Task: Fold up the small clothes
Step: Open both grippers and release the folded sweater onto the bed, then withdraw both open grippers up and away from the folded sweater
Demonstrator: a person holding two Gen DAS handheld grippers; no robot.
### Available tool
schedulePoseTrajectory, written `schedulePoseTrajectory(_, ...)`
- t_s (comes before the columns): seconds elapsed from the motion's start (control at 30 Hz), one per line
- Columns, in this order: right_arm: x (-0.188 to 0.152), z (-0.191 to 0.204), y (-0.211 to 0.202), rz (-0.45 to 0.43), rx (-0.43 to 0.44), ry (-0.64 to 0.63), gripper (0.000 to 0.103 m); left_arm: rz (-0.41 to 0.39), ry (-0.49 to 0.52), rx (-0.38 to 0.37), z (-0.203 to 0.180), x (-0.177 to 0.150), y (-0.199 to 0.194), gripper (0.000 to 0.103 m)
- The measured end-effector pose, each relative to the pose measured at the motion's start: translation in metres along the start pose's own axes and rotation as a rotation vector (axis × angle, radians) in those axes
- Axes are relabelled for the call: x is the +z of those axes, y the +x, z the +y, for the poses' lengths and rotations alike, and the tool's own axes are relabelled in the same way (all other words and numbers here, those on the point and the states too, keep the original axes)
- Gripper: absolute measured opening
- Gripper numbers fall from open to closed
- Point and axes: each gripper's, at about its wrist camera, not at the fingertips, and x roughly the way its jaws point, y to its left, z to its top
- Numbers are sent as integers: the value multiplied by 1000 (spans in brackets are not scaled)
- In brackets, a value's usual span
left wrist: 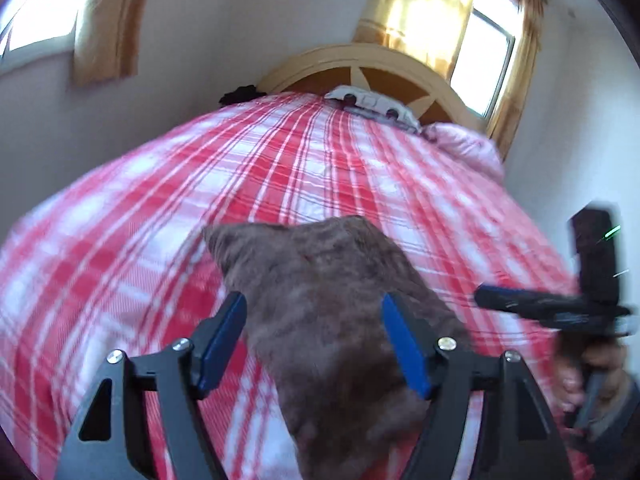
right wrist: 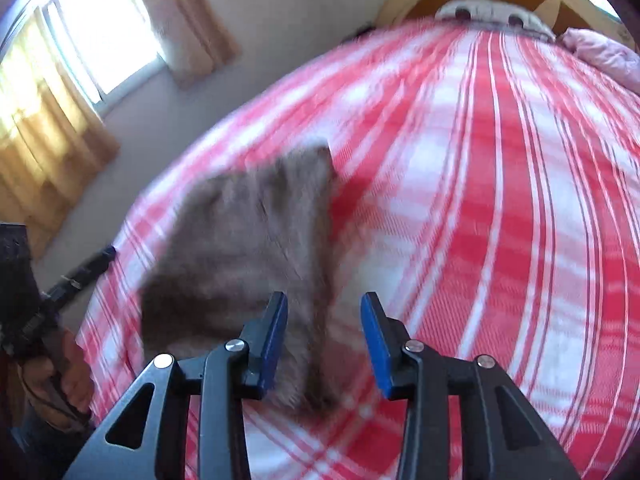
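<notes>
Left wrist view shows the left claw (left wrist: 314, 340) spread wide above a brown fuzzy cloth (left wrist: 320, 304) lying on the red-and-white plaid bed (left wrist: 160, 200), its pads clear of the fabric. The right claw (right wrist: 324, 336) is also parted, gripping nothing, with the cloth's right edge just below it. A wooden headboard (left wrist: 360, 60) stands beyond.

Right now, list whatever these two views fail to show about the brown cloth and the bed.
- Fuzzy brown cloth: near end cut off by the left wrist view's bottom edge, behind the left gripper.
- Same cloth in the right wrist view: motion blur hides its folds and edges.
- Red-and-white checked bedspread: the part beneath the cloth is hidden.
- White object at the wooden headboard: too small to identify.
</notes>
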Motion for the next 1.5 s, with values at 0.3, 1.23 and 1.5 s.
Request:
schedulePoseTrajectory(0.3, 35, 37, 83, 85, -5, -125, 40, 118, 43, 235, 41, -30, 57, 95)
schedulePoseTrajectory(1.23, -34, 75, 74, 36, -95, -220, 42, 97, -101, 157, 23, -62, -8, 102)
schedulePoseTrajectory(1.5, -62, 78, 22, -26, -140, -168, 46, 2, -58, 87, -6, -59, -63, 103)
